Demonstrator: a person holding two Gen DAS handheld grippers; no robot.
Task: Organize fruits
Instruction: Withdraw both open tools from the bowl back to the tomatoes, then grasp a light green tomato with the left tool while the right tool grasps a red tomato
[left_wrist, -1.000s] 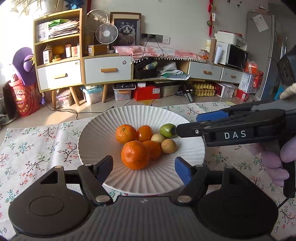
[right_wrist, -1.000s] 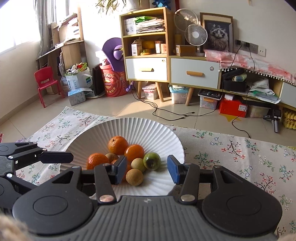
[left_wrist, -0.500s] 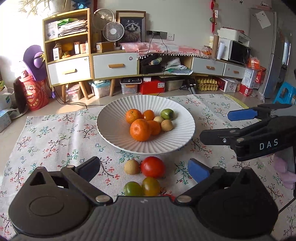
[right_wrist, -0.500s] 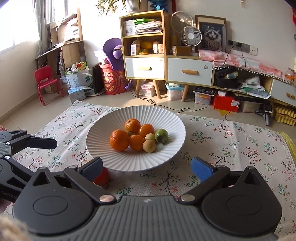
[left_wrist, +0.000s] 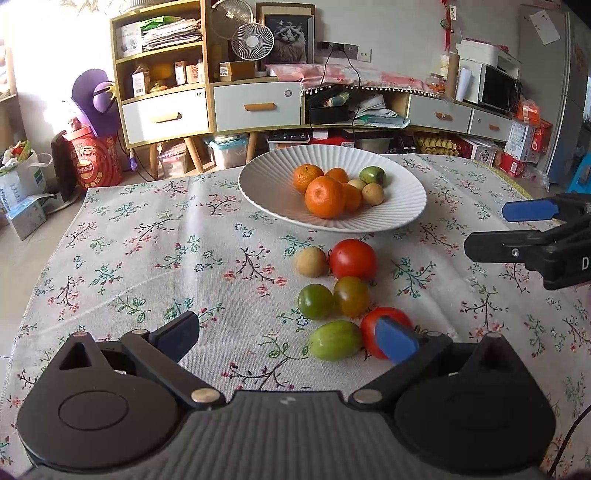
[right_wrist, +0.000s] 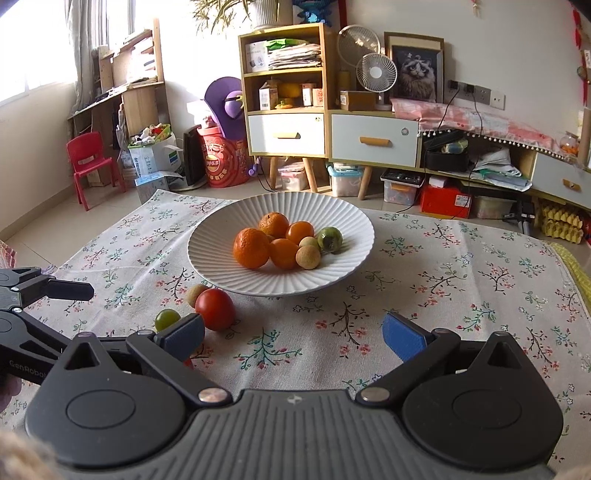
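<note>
Floral cloth (left_wrist: 155, 236) covers the table, with a cluttered room behind: a shelf unit (right_wrist: 284, 92) with drawers, a small fan (right_wrist: 376, 72) and a cat picture (right_wrist: 417, 74).

A white ribbed bowl (left_wrist: 402, 206) sits toward the far side of the cloth. It holds two tangerines, two smaller orange fruits, a green fruit (left_wrist: 373, 176) and two pale round ones.

On the cloth just in front of the bowl lies a loose cluster: a tan fruit (left_wrist: 311, 261) touching a red tomato (left_wrist: 352, 259), behind a dark green tomato (left_wrist: 316, 301) and an olive one (left_wrist: 351, 296) side by side, and nearest the camera a light green fruit (left_wrist: 335, 339) next to a second red tomato (left_wrist: 373, 325).

The left gripper (left_wrist: 291, 338) hangs over bare cloth beside the cluster. Its jaws have just been opening and stand wide apart, with nothing between them; its right blue pad overlaps the second red tomato in view, and whether they touch I cannot tell.

The right gripper (right_wrist: 293, 334) also stands wide apart after just opening, empty, over bare cloth in front of the bowl, the cluster at its left finger.
</note>
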